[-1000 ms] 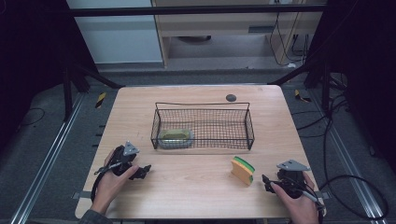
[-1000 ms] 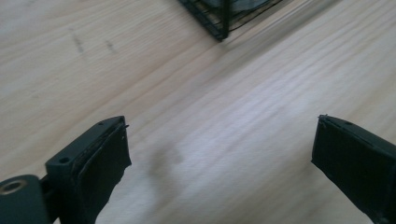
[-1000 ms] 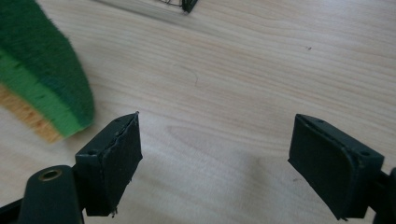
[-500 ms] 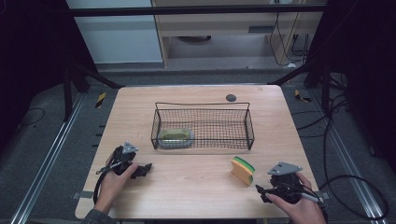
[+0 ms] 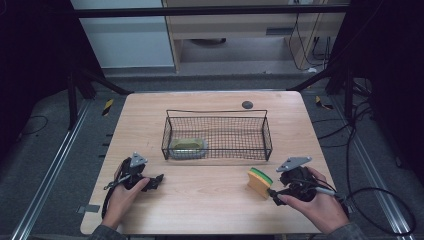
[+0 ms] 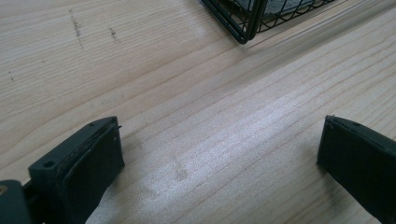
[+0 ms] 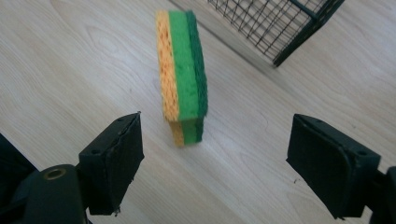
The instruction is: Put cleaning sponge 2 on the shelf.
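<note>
Right gripper view: fingers (image 7: 334, 170) wide, nothing held | step: approaching upright sponge (image 7: 183, 74) on surface (image 7: 70, 70) | next: close fingers around sponge, lift toward basket (image 7: 280, 25).

We see a desk (image 5: 210, 200) of pale wood, its grain smooth with a soft sheen where light falls, and on it a basket (image 5: 217, 135) of thin black wire mesh, matt-coated. The sponge (image 7: 182, 74) is porous foam in yellow and light green with a rougher, dark green scouring layer on one face. Each claw, left (image 6: 219, 154) and right (image 7: 215, 163), has jaws of matt black plastic whose pads look rubbery and slightly frayed at the edges.
</note>
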`<act>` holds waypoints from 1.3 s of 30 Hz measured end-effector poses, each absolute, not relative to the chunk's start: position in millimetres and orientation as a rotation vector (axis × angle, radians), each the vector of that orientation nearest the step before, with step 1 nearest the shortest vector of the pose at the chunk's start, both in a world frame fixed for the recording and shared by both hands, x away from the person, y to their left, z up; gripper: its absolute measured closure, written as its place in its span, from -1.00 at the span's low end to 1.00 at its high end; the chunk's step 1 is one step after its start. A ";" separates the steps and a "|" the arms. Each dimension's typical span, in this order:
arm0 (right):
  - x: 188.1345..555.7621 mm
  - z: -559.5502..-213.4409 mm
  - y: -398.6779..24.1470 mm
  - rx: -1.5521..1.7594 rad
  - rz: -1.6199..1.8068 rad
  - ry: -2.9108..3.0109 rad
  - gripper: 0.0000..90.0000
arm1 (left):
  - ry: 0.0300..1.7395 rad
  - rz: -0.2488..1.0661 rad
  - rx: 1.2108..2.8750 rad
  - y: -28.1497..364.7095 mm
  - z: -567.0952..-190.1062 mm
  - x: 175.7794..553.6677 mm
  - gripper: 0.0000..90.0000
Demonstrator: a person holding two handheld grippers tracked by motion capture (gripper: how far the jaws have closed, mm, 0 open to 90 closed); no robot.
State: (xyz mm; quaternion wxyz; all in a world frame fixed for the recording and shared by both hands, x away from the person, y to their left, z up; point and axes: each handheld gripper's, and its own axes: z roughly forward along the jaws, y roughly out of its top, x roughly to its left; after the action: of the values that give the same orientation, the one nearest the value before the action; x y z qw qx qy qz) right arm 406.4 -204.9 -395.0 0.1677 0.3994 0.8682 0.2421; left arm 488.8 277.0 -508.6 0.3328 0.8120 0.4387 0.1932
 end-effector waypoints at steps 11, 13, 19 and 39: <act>410.6 -386.7 -182.7 1.065 0.659 2.526 -0.41 | 1.147 0.505 2.120 276.9 -508.7 488.8 -1.00; 412.5 -387.2 -179.8 1.058 0.659 2.532 -0.38 | 1.147 0.505 2.120 276.9 -508.7 488.8 -1.00; 418.7 -391.8 -169.2 1.047 0.623 2.584 -0.34 | 1.146 0.505 2.121 276.9 -508.7 488.9 -1.00; 462.0 -403.3 -151.8 1.083 0.396 2.716 -0.12 | 1.140 0.502 2.124 277.3 -508.7 489.4 -1.00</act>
State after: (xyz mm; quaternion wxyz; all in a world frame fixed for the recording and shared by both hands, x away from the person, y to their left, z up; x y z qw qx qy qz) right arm 462.0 -151.8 -403.3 0.0956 0.3653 0.9163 0.1335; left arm 489.4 277.3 -508.7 0.3334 0.8132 0.4365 0.1922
